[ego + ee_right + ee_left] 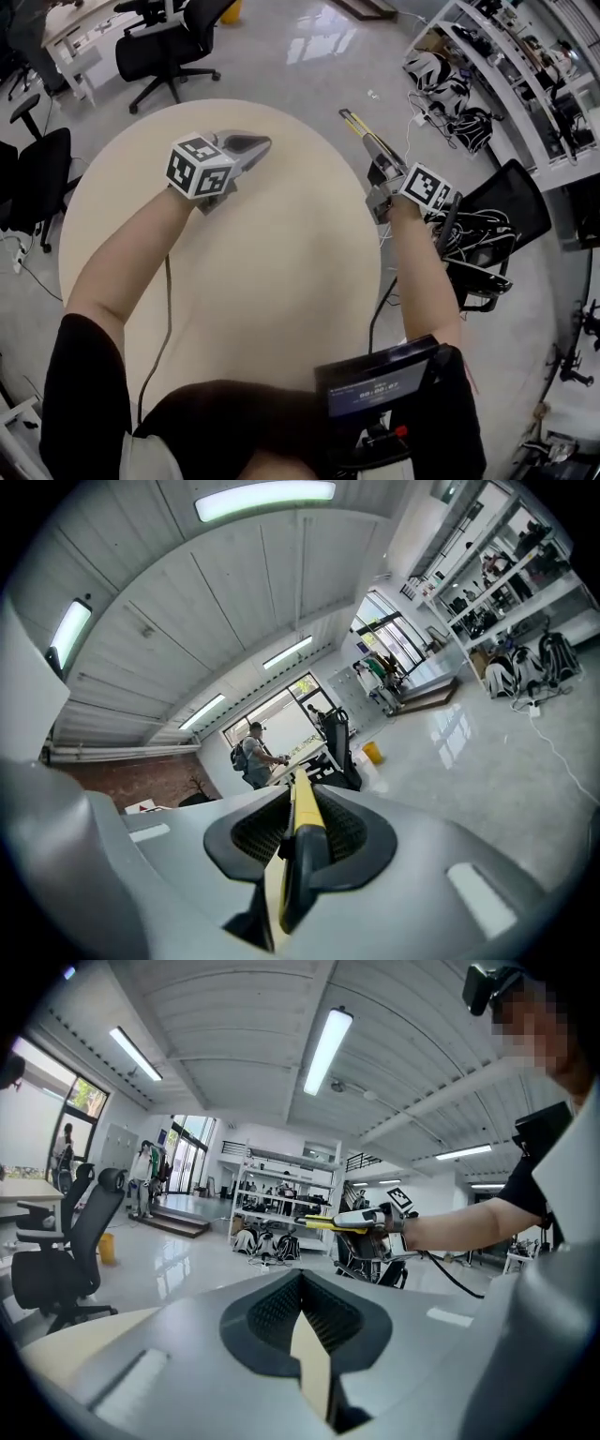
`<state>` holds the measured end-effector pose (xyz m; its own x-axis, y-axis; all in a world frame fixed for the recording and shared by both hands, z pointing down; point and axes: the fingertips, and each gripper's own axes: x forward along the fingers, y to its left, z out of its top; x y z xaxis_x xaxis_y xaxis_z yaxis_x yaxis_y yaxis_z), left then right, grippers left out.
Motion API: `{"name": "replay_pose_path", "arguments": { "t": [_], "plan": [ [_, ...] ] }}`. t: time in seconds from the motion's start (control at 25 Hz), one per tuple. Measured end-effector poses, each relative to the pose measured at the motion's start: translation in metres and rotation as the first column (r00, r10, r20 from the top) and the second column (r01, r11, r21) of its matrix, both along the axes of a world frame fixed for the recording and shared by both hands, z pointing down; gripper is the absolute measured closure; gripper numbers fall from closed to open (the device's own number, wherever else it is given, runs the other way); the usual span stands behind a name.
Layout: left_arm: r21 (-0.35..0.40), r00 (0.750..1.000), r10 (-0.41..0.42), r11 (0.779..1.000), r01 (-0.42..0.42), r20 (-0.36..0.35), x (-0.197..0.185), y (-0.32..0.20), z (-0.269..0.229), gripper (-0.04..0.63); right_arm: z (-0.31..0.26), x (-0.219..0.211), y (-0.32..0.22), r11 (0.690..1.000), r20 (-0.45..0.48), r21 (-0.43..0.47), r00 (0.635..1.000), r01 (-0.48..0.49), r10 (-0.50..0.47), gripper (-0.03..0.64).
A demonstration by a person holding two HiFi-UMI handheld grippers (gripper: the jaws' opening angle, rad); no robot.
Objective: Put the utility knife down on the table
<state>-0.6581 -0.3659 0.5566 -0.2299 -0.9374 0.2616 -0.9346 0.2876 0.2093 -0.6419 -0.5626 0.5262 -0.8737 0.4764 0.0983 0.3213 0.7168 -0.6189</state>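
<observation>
Head view, right claw (382,169) clamping yellow utility knife (360,133)

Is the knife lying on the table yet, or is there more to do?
Not yet. Done: the right gripper has the utility knife pinched tight. In hand: the knife hangs in the air by the round table's far right edge. Left to do: lower it onto the tabletop and let go. The left gripper hovers over the table, fingers holding nothing.
</observation>
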Motion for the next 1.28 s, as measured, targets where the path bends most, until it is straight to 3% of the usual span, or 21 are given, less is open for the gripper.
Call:
{"name": "replay_pose_path", "arguments": {
  "t": [0.28,0.64,1.28],
  "plan": [
    [-0.01,0.999,-0.001,1.0,0.001,-0.034,-0.038,-0.043,0.052,0.597,0.09,-0.043,-0.007,0.997,-0.148,-0.05,0.988,-0.061,0.053,0.525],
    [-0.039,0.997,0.014,0.999,-0.017,-0.078,-0.04,-0.082,0.105,0.597,0.177,-0.062,-0.006,0.99,-0.277,-0.097,0.958,-0.103,0.072,0.525],
    [-0.054,0.995,-0.001,0.999,-0.004,-0.098,-0.039,-0.104,0.151,0.597,0.224,-0.078,0.002,0.987,-0.356,-0.126,0.933,-0.1,0.05,0.522]
  ]
}}
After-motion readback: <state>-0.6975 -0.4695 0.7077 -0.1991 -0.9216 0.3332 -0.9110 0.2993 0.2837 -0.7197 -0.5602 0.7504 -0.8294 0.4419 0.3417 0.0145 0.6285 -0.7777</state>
